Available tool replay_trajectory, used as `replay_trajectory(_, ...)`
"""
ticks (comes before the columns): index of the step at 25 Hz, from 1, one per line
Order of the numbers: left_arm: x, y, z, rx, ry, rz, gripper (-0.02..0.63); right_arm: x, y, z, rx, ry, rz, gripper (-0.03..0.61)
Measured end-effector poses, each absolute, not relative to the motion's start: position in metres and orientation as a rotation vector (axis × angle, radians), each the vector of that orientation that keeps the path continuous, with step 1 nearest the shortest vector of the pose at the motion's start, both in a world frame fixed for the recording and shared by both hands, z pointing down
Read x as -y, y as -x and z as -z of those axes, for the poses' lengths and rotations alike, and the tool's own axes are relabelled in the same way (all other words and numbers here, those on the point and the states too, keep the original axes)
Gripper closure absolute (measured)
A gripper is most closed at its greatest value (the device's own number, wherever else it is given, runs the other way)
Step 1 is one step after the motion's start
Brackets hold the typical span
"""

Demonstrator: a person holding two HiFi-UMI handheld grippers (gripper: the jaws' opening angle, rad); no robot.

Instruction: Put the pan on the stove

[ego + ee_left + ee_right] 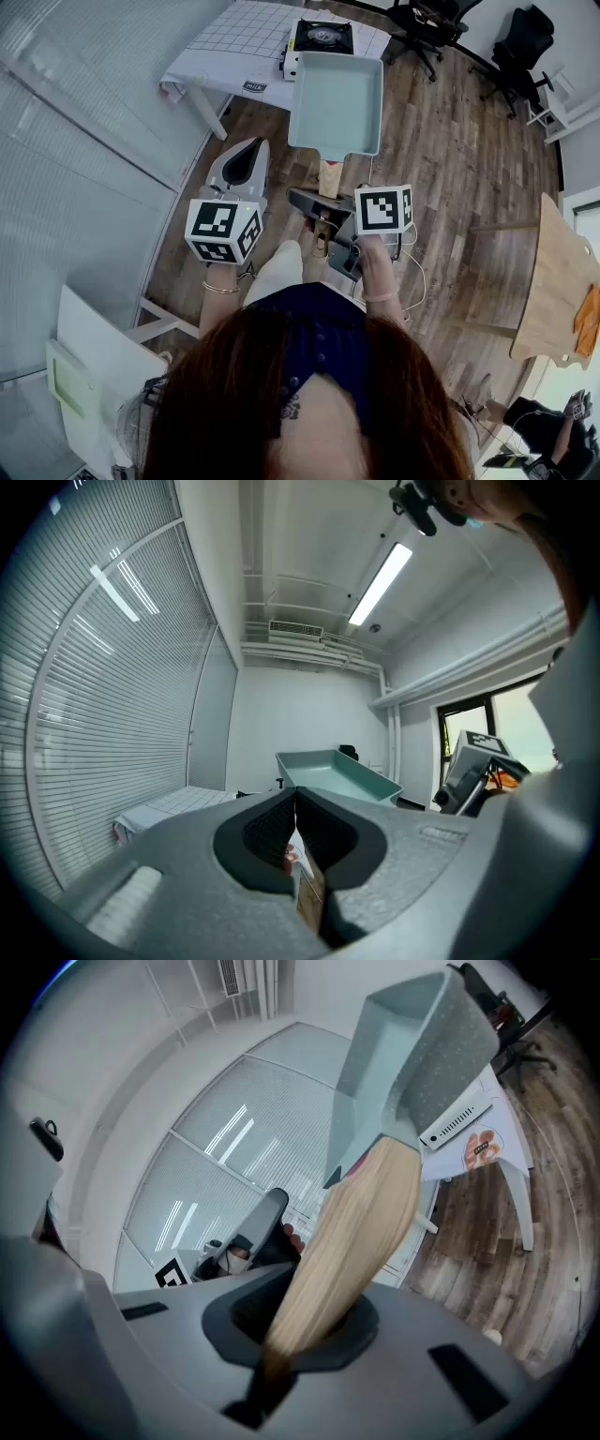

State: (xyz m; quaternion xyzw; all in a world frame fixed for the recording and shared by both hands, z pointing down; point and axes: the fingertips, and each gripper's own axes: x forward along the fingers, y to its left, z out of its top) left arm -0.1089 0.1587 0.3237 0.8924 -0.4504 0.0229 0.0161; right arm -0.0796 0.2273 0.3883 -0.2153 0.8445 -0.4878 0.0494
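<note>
A pale green square pan (336,98) with a wooden handle (329,176) hangs in the air over the wood floor, short of the stove. My right gripper (322,217) is shut on that handle; in the right gripper view the handle (352,1232) runs up from between the jaws (300,1330) to the pan (422,1044). The black single-burner stove (322,37) stands on a white table (239,37) with a grid cloth, beyond the pan. My left gripper (242,164) is held to the left of the pan, shut with nothing in it (294,808). The pan (337,772) shows ahead of it.
Two black office chairs (427,23) (520,37) stand at the far right behind the stove table. A wooden tabletop (562,281) lies at the right, a white shelf (84,356) at the near left. Blinds (84,141) cover the left wall.
</note>
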Motion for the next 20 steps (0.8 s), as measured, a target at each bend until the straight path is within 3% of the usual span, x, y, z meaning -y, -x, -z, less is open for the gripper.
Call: replay_trajectory(20,-0.112,0.108,-0.335,1.352,-2.771,-0.091,0.601,-0.184,0.084,-0.395,-2.548,0.661,1.503,0.555)
